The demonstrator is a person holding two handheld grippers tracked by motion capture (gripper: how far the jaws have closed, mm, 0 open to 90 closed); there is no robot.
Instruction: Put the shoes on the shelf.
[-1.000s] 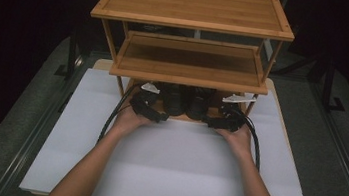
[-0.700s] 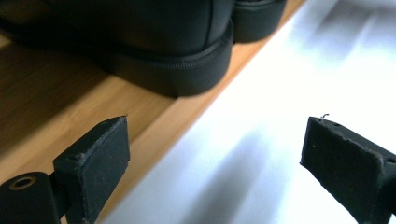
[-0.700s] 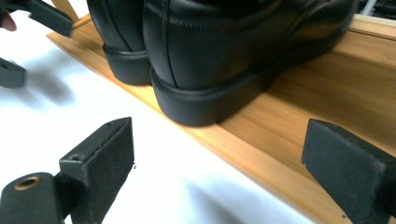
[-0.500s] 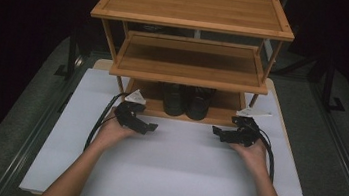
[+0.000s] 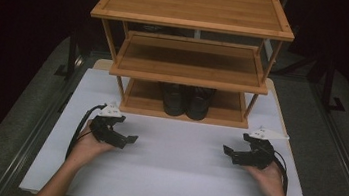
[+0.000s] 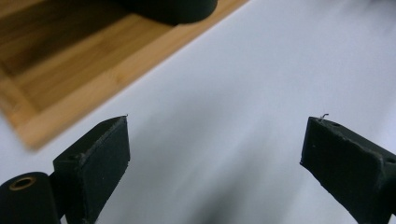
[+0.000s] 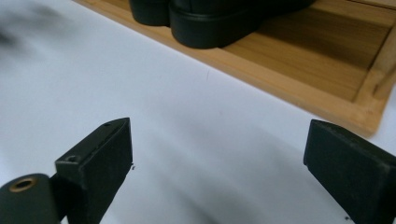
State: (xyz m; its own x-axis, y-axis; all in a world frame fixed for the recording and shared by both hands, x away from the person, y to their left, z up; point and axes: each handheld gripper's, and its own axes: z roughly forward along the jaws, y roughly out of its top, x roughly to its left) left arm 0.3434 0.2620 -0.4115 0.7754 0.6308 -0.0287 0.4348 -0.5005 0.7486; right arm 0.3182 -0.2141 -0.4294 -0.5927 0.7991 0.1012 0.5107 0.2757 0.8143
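A pair of black shoes (image 5: pixel 187 101) stands on the bottom shelf of a three-tier bamboo rack (image 5: pixel 193 7), at the centre of the high view, toes toward the lower edge of the frame and the two shoes side by side, touching or nearly so. The rack sits at the far end of a white mat (image 5: pixel 172 178) that covers the table. The left gripper (image 5: pixel 129 138) lies in the lower left of the high view, held in the person's left hand (image 5: pixel 87 145) just above the mat, its jaws aimed toward the middle of the frame; the right gripper (image 5: pixel 226 149) mirrors it in the lower right, held in the right hand (image 5: pixel 269 175). Both are well clear of the shoes, which sit up-frame and between them. In the left gripper view the black fingers (image 6: pixel 95 158) stand wide apart with nothing between them but bare white mat; the edge of the rack's bottom shelf crosses the upper left, and the rounded toe of a shoe shows at the top edge. In the right gripper view the fingers (image 7: pixel 98 161) are likewise spread wide and empty over the mat, while the shoes sit on the shelf at the top of the frame, well beyond the fingertips.
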